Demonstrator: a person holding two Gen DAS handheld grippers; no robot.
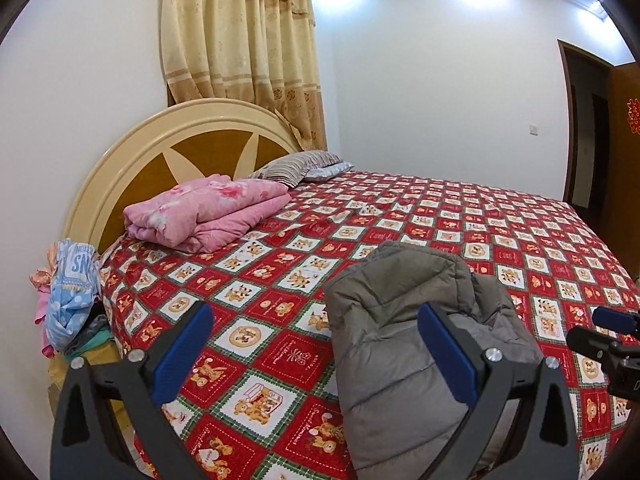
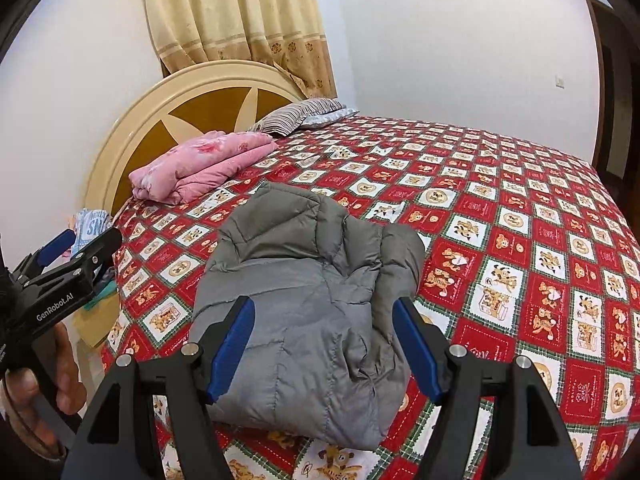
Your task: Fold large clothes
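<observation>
**Inspector:** Where did the garment lie, taken from the headboard (image 2: 132, 120)?

**Operator:** I found the grey padded jacket (image 2: 308, 312) folded into a compact bundle on the bedspread (image 2: 520, 240), near the bed's close edge — well apart from the headboard and the pink quilt (image 2: 200, 164) below it. Its long axis ran from my fingers away toward the far side of the bed.

**Inspector:** Which gripper was nearer?

**Operator:** The right gripper (image 2: 324, 348), I judged — it hung directly over the bundle. The left gripper (image 1: 316, 352) sat off toward the headboard side, only its inner finger over the jacket.

**Inspector:** And the fingers?

**Operator:** Both pairs stood wide apart, holding nothing, clear of the cloth.
</observation>
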